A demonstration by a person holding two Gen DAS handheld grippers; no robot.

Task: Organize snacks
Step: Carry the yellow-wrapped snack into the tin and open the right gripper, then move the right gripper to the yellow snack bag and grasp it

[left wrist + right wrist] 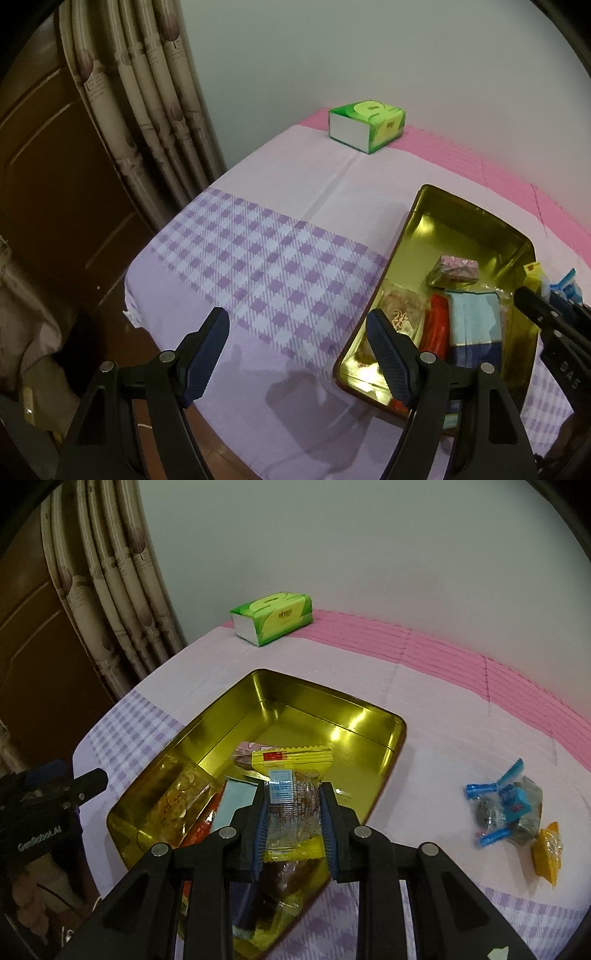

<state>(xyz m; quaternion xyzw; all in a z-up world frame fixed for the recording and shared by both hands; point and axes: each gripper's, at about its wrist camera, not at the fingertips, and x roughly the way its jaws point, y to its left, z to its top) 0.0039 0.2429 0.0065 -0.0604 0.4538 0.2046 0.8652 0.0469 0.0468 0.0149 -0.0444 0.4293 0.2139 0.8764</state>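
Nearby, tissue box point(272, 617) behind tin point(207, 734).

Blue-wrapped snacks point(504, 805) motion-blurred.

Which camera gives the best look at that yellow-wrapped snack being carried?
The right wrist view: the yellow-wrapped snack sits centred, clamped in the right tongs over the gold tin. The left wrist view shows only its yellow tip at the edge.

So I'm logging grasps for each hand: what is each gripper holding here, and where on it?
The right gripper holds a yellow-edged clear snack packet, its fingers pressing the two long sides. The left gripper is open and holds nothing.
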